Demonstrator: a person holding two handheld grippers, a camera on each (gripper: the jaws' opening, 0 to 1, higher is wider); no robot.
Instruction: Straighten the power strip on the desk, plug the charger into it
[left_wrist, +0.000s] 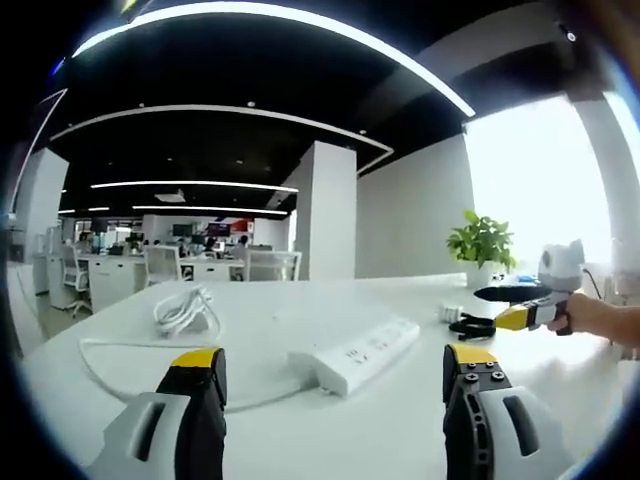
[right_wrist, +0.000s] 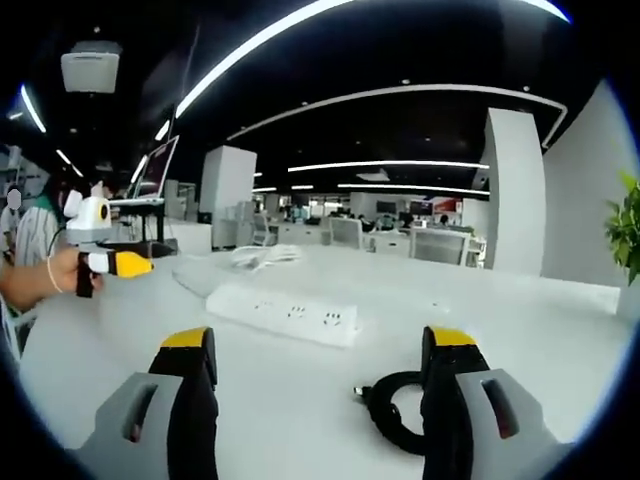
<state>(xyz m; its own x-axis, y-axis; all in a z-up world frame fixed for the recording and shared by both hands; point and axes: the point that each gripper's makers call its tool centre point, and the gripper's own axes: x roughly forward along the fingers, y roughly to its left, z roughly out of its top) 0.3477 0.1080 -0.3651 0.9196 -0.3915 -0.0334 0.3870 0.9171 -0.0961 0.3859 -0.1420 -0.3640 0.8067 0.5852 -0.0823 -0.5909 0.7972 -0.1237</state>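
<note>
Left gripper view looks across a white desk (left_wrist: 300, 430) in an open office. The left gripper (left_wrist: 335, 375) rises from the bottom edge with its two yellow-tipped jaws standing wide apart and nothing between them. Just past the jaws lies the white power strip (left_wrist: 358, 355), angled across the desk, its far end pointing up and to the right. Its white cord (left_wrist: 120, 365) loops off to the left and ends in a coiled bundle (left_wrist: 185, 312) farther back. To the right of the strip sits the charger (left_wrist: 453, 313), a small white block, touching a coil of black cable (left_wrist: 472, 325). At the right edge a hand (left_wrist: 590, 315) holds the right gripper (left_wrist: 505, 305) above the desk near that black cable. A potted plant (left_wrist: 482, 245) stands behind it by a bright window.

Right gripper view shows the right gripper (right_wrist: 320, 345), jaws also spread wide and empty. The power strip (right_wrist: 283, 313) lies flat beyond them, running from upper left to lower right. The coiled black cable (right_wrist: 392, 408) rests on the desk near the right jaw, partly hidden behind it. At the left edge a hand (right_wrist: 45, 275) holds the left gripper (right_wrist: 130, 264) in the air, well apart from the strip.
</note>
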